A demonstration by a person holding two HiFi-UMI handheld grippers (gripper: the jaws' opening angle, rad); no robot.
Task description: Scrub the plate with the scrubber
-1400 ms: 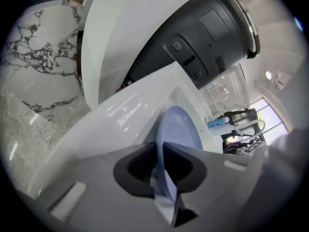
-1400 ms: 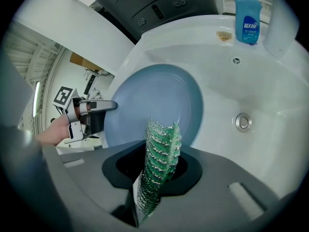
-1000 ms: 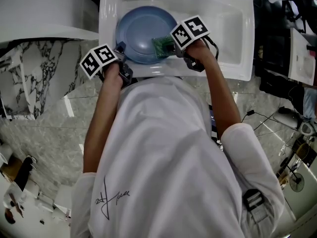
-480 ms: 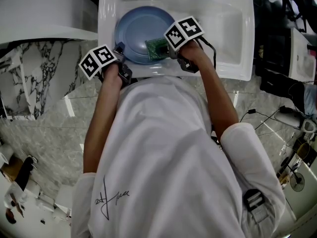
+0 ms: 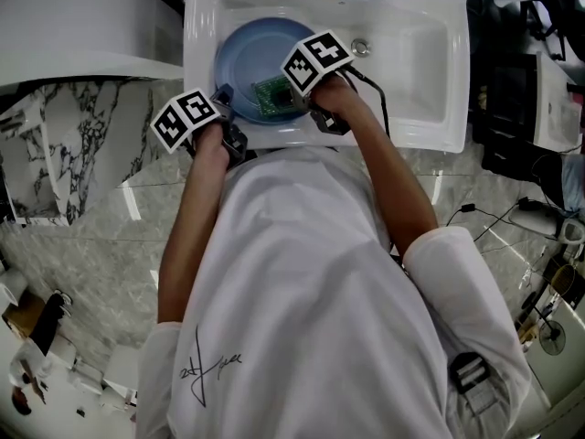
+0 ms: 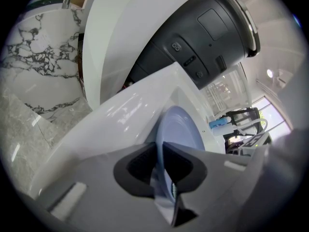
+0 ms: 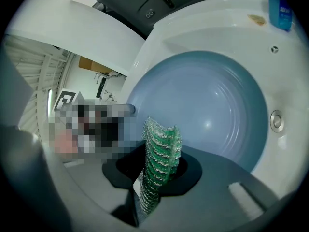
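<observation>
Right gripper [image 7: 157, 173] is clamping the green scrubber [image 7: 160, 151] on edge, its free end reaching over the blue plate [image 7: 203, 100] lying in the white sink [image 5: 420, 62]. Left gripper [image 6: 159, 166] is pinching the plate's near rim, probably steadying it against scrubbing.

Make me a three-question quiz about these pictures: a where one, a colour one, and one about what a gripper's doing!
1. Where is the plate? A) on the floor B) in the sink C) on a shelf
2. What colour is the scrubber? A) red B) yellow C) green
3. What is the left gripper doing? A) gripping the plate's rim B) hanging open C) holding a cup
Answers: B, it sits inside the white sink; C, its mesh is green; A, its jaws pinch the blue rim.
</observation>
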